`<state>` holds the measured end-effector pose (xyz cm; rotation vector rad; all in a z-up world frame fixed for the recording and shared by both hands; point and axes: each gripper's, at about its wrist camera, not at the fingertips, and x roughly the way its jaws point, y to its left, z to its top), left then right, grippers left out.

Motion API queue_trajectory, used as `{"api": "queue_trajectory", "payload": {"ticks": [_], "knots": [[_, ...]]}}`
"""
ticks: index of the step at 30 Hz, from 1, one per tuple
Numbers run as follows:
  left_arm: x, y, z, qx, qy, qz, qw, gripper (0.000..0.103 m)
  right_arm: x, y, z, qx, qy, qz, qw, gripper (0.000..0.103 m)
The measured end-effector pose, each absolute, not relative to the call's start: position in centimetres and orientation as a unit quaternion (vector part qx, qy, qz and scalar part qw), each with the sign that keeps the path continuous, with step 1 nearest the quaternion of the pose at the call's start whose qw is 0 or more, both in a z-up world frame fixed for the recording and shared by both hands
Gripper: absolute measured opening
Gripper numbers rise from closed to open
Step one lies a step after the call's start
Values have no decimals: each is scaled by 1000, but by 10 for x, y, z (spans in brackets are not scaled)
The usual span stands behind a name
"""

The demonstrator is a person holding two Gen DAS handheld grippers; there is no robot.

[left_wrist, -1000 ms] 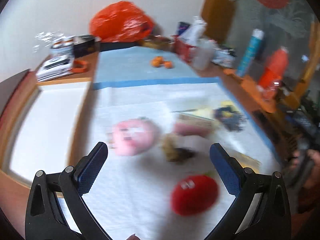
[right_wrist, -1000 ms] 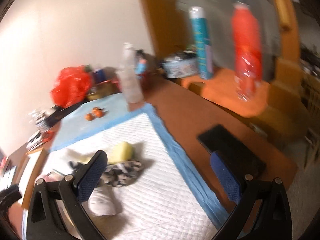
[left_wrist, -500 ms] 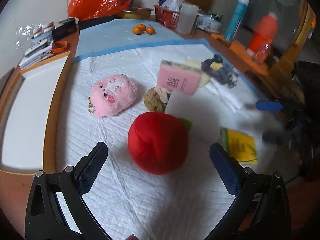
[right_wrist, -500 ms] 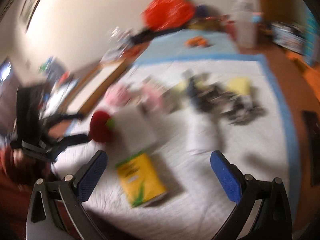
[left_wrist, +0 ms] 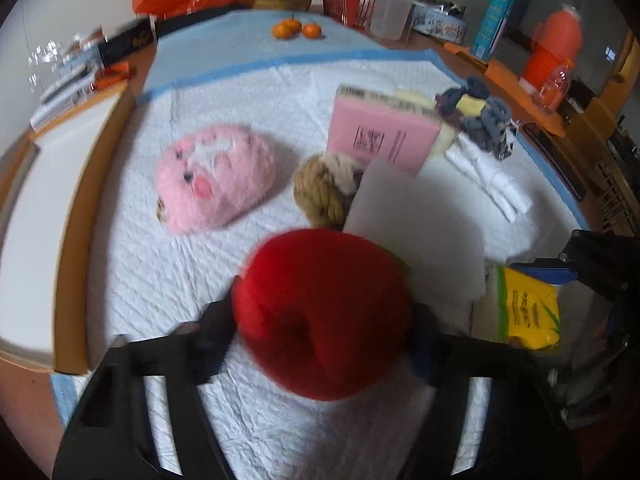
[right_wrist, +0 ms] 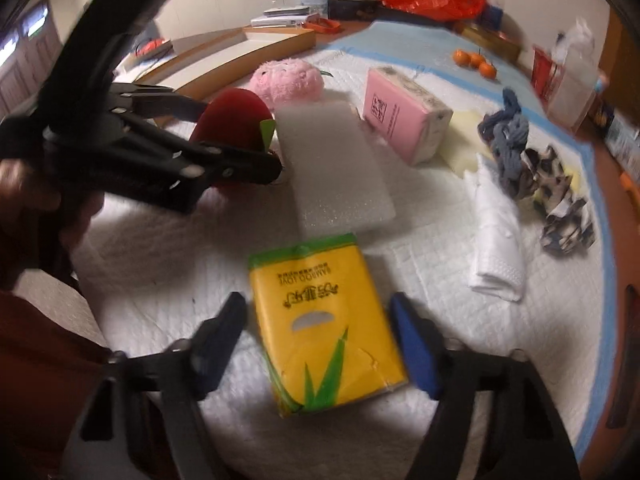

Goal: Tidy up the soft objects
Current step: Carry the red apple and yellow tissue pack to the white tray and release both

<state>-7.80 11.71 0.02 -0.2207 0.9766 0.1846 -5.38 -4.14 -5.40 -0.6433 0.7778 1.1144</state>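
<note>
Squeezing the red plush [left_wrist: 322,316], the left gripper [left_wrist: 322,320] may lose it by slipping; right gripper [right_wrist: 318,340] jaws apart astride the yellow pack [right_wrist: 320,324].

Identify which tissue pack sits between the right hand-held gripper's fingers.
The yellow tissue pack, lying flat between the right hand-held gripper fingers; the pink tissue pack stands farther back beside the white foam block.

Open pad [right_wrist: 460,380] R of the yellow tissue pack [right_wrist: 324,328] & ahead-L of the red plush [left_wrist: 324,316] toward the white tray [left_wrist: 36,216]. Ahead is crowded: foam sheet [right_wrist: 332,168], rope ball [left_wrist: 320,192], pink pack [left_wrist: 384,136], folded white cloth [right_wrist: 496,240] close together, little gap betw them
</note>
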Motion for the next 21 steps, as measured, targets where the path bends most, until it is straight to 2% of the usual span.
{"api": "queue_trajectory", "payload": {"ticks": [1, 2, 4, 9, 15, 21], "knots": [[-82, 116, 2, -103, 461, 89, 877, 60, -54, -44, -52, -297, 349, 506, 731, 51], [-85, 116, 2, -102, 460, 90, 878, 59, -52, -47, -50, -294, 354, 510, 727, 50], [-92, 116, 8, -101, 451, 93, 882, 58, -46, -54, -42, -278, 363, 518, 723, 50], [-115, 121, 50, -101, 397, 123, 904, 58, -40, -73, 7, -215, 322, 519, 762, 50], [-118, 158, 130, -91, 320, 228, 915, 58, -28, -71, 95, -85, 239, 519, 816, 50], [-139, 182, 163, -103, 277, 302, 906, 58, -36, -39, 145, -17, 167, 495, 853, 51]]}}
